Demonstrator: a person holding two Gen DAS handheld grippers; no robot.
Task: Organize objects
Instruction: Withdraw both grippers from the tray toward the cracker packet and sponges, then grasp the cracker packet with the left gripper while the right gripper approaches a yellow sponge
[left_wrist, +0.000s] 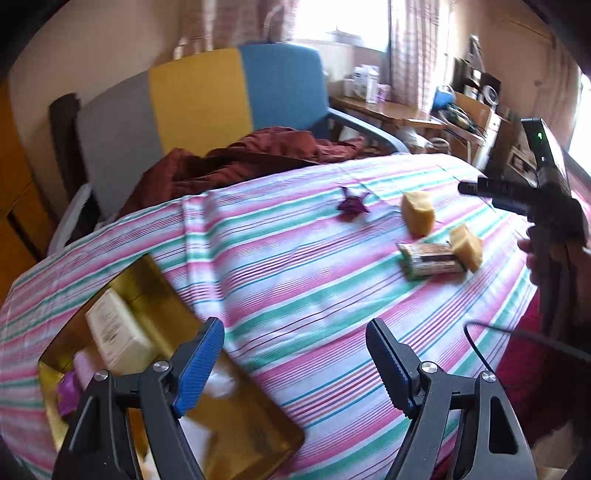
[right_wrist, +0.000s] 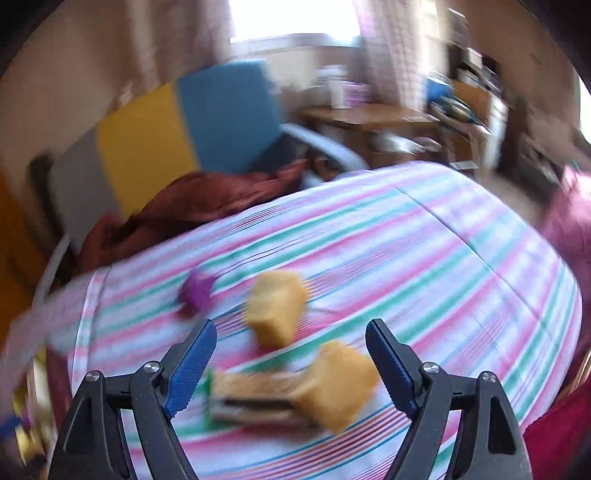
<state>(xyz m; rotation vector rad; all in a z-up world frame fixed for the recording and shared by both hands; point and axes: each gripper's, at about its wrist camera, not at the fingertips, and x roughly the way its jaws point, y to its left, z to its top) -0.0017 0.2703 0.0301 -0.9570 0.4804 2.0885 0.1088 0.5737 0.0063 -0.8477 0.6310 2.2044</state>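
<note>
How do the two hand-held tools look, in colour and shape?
Each tool, left and right, has black angular arms with silver round pins and ribbed blue pads on its fingers. Seen from the left camera, the right tool's black body shows a small green light, and a thin black cable runs below it.

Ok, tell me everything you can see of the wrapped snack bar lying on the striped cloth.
The snack bar is a flat, oblong packet in a shiny, crinkled wrapper, tan and cream with a dark band and a green end. It lies flat on the striped cloth, unopened as far as shows. Its right end touches the nearer of two yellow sponge-like blocks. In the right wrist view it is blurred and lies low between the open fingers of the right hand-held gripper, untouched.
</note>
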